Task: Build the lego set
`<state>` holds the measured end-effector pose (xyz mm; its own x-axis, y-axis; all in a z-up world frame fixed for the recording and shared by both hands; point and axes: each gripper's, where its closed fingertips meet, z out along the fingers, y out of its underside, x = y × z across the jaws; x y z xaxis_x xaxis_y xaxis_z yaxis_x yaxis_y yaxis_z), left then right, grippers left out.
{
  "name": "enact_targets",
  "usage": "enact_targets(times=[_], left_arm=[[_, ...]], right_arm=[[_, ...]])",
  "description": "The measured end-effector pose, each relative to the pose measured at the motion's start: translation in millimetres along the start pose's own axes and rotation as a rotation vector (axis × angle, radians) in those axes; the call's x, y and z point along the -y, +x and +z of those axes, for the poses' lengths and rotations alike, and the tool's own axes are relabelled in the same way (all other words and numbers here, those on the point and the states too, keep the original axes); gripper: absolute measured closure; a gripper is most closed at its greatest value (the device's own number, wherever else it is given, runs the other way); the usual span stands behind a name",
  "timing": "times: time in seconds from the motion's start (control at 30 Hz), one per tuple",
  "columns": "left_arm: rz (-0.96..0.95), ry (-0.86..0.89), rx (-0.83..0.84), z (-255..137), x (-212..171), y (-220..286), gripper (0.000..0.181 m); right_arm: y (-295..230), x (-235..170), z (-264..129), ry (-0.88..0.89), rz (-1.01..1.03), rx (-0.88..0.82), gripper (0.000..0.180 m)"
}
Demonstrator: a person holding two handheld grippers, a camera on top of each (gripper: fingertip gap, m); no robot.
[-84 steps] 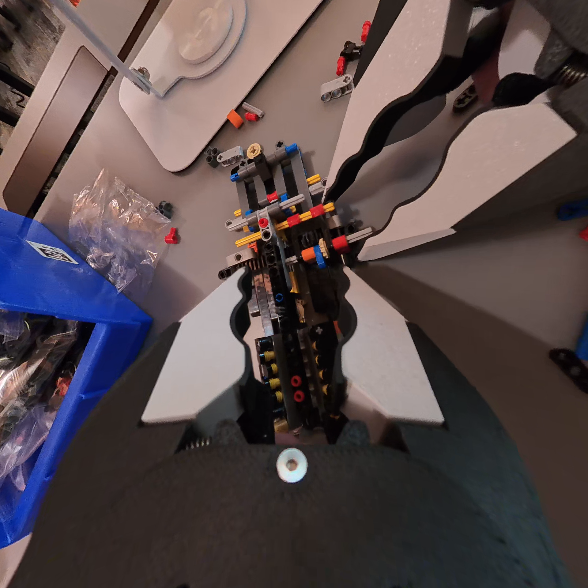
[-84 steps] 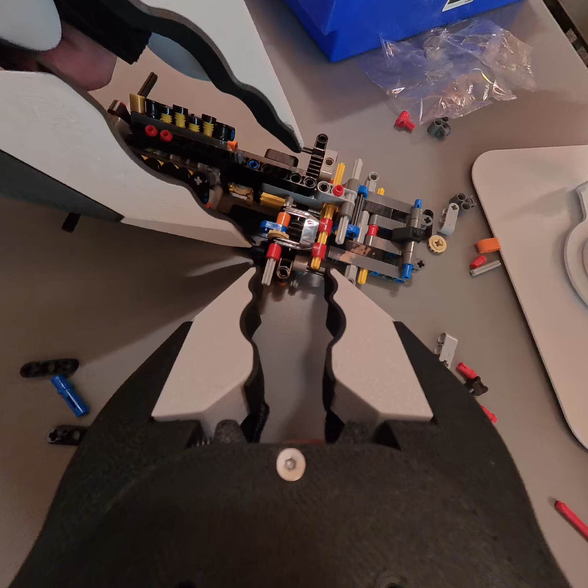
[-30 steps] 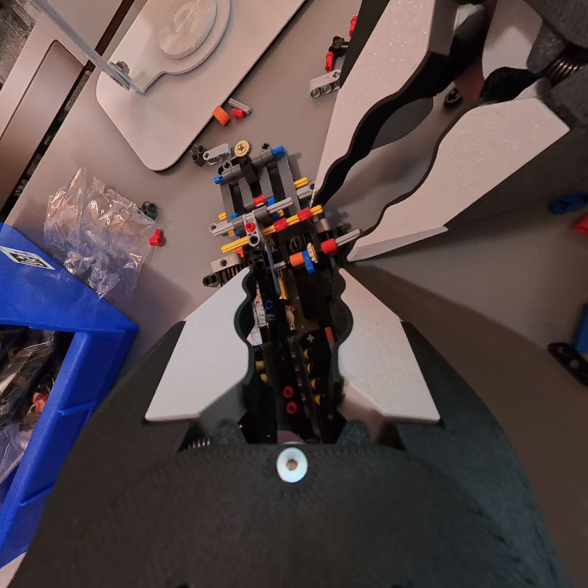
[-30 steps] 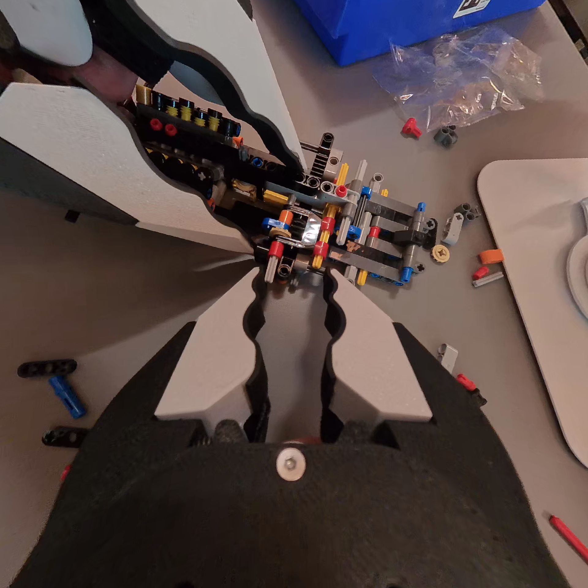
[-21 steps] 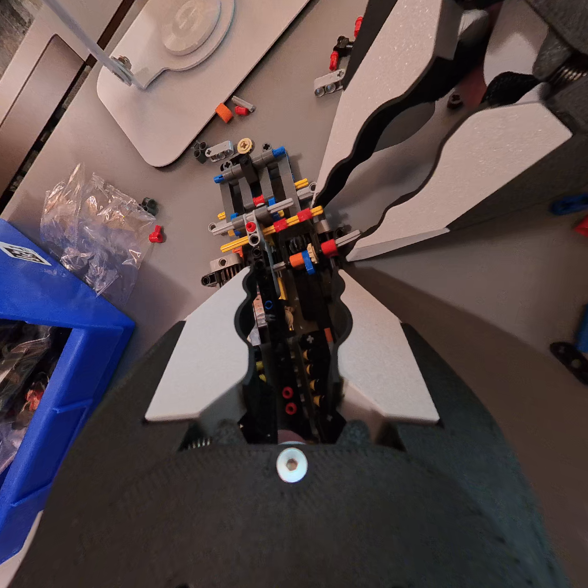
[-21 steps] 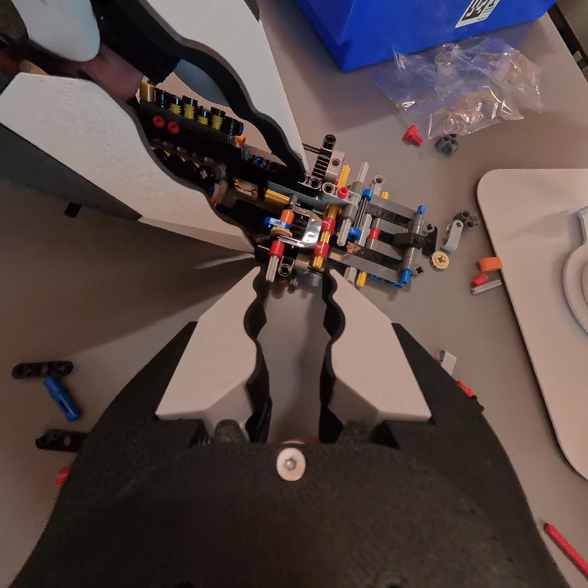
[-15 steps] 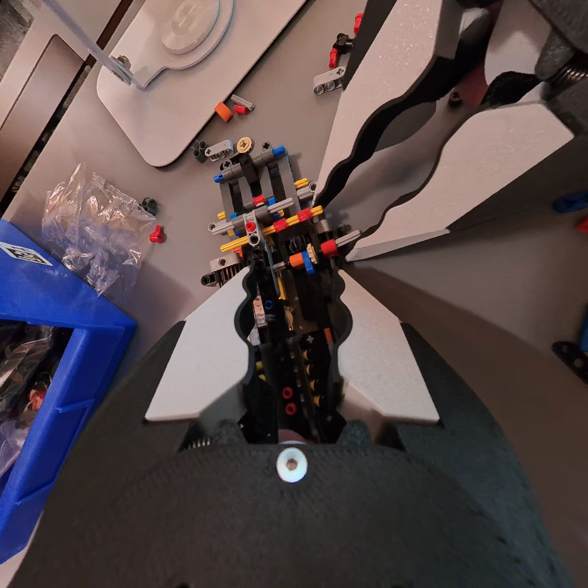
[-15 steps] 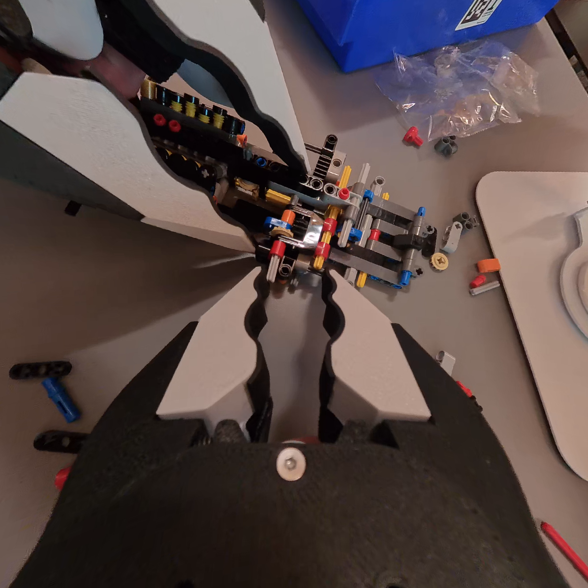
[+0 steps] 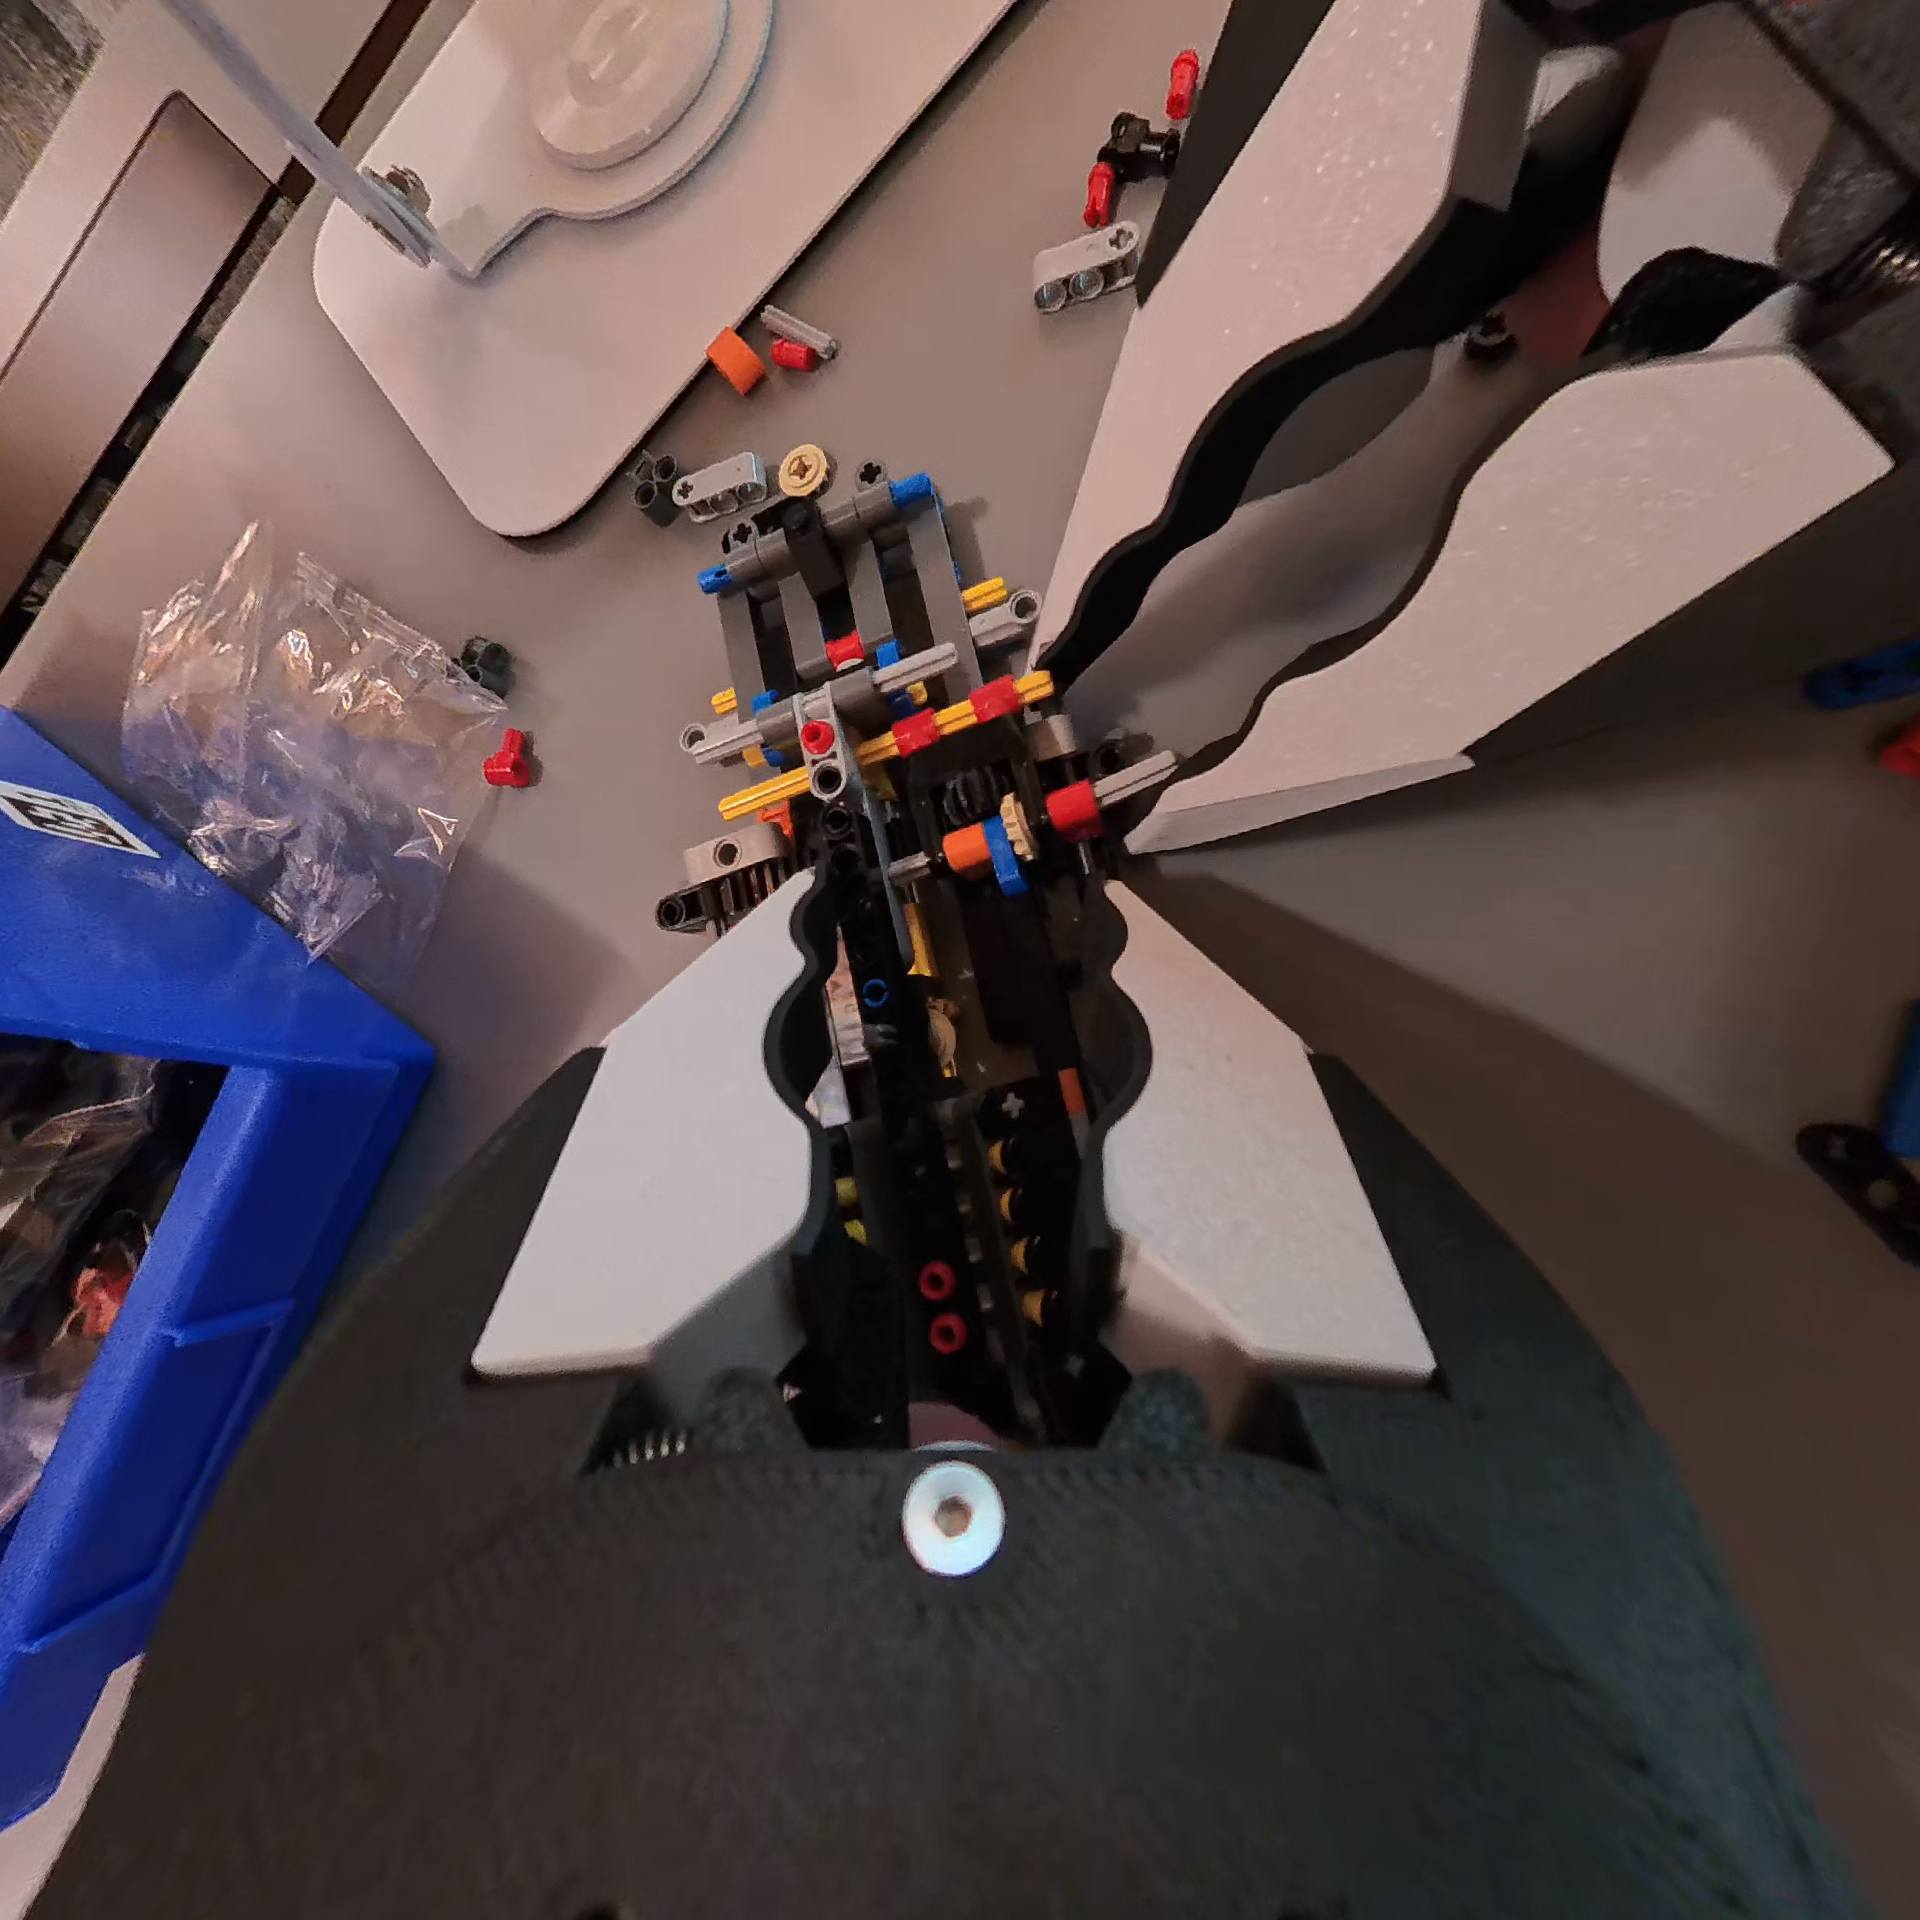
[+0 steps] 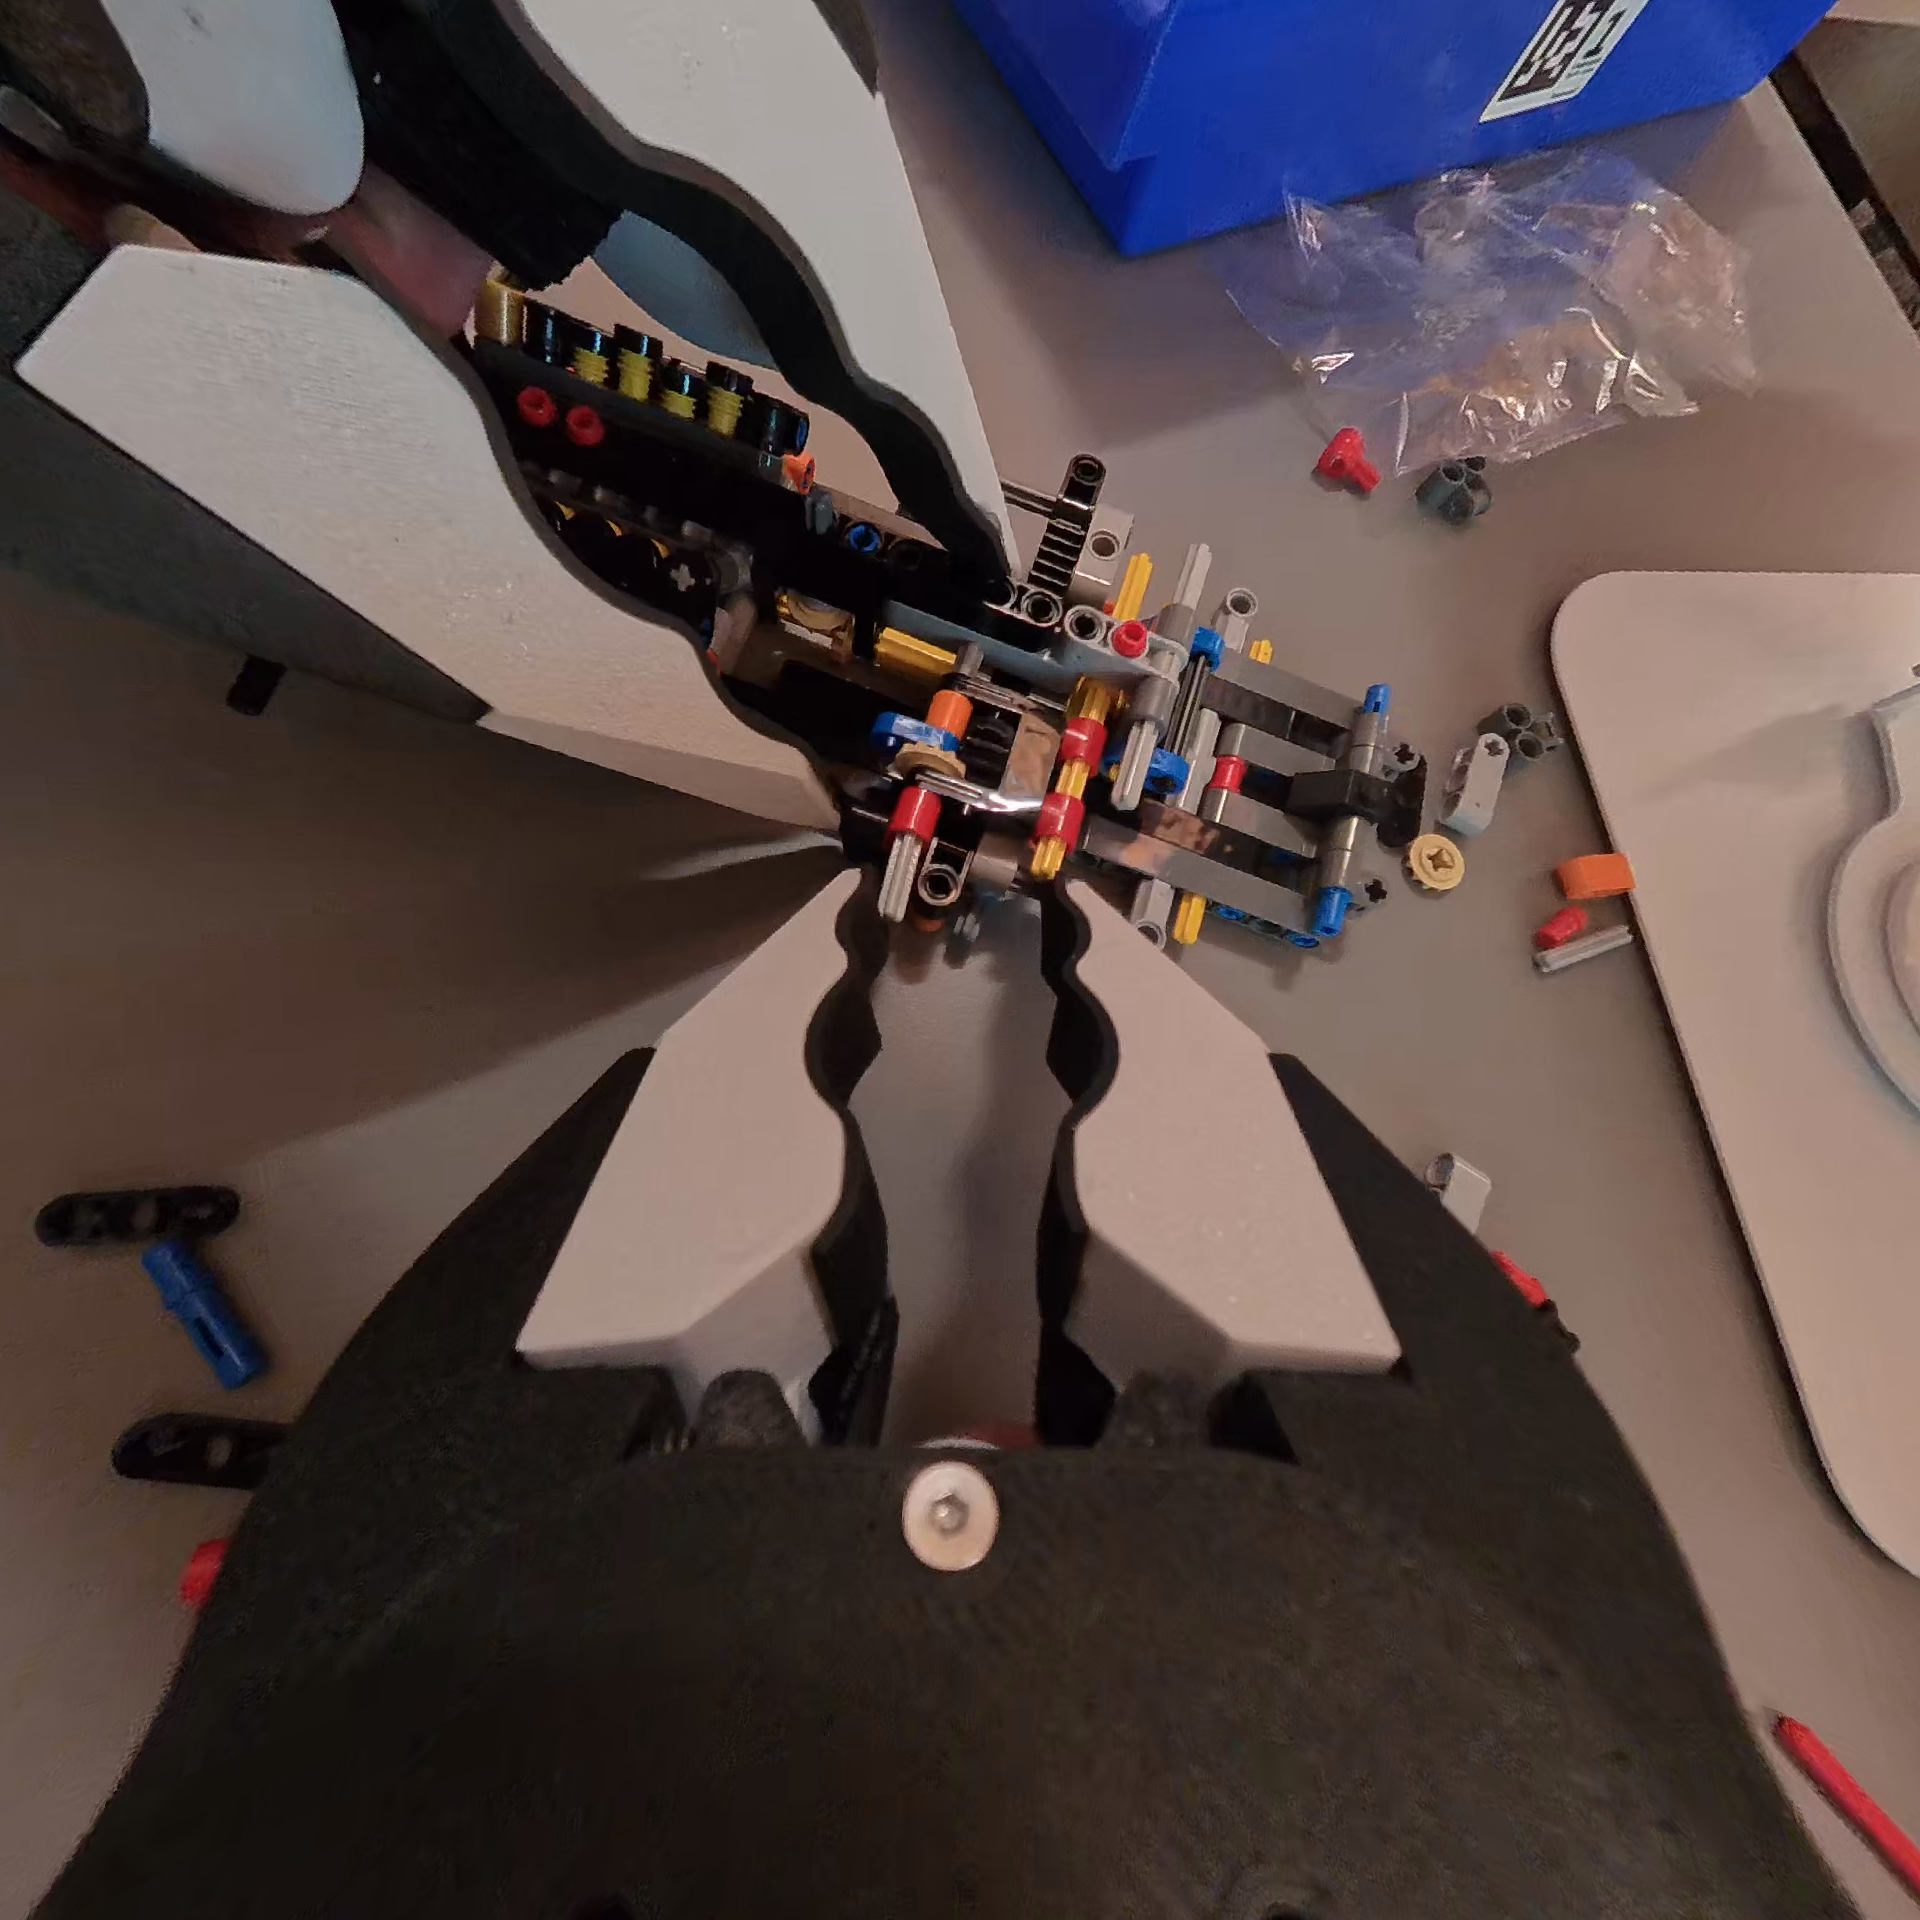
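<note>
The lego model is a long black frame with grey beams, yellow axles and red and blue pins; its far end rests on the grey table. My left gripper is shut on the black frame end, which runs back between the fingers. It shows at upper left in the right wrist view. My right gripper comes at the model from the side. Its tips pinch the edge between a grey axle with a red bush and a yellow axle. It shows at upper right in the left wrist view.
A blue bin with bagged parts and a clear plastic bag lie left of the model. A white stand base lies beyond it. Loose pieces lie around: an orange piece, a tan gear, a blue pin, black beams. The right tips stand about 9 cm off the tan gear. My right wrist view looks at it from another angle.
My right gripper's fingers have narrowed slightly around the model's side edge. My left gripper still holds the model, which has only shifted a little.
</note>
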<state>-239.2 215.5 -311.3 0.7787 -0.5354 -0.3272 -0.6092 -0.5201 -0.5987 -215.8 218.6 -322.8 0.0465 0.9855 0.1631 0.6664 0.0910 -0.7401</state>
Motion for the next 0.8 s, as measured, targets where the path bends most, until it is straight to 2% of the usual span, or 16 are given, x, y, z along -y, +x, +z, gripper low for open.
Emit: enact_targets(times=[0.23,0.47,0.8], left_arm=[[0.008,0.03,0.003,-12,6,-1,0.132],[0.051,-0.021,0.049,-11,-3,-4,0.135],[0.055,-0.002,0.068,-4,0,-1,0.141]], right_arm=[[6,-2,-6,0.018,0.028,-0.009,0.143],[0,-5,-7,0.0,0.019,0.026,0.147],[-2,-5,-5,-0.008,0.007,0.026,0.149]])
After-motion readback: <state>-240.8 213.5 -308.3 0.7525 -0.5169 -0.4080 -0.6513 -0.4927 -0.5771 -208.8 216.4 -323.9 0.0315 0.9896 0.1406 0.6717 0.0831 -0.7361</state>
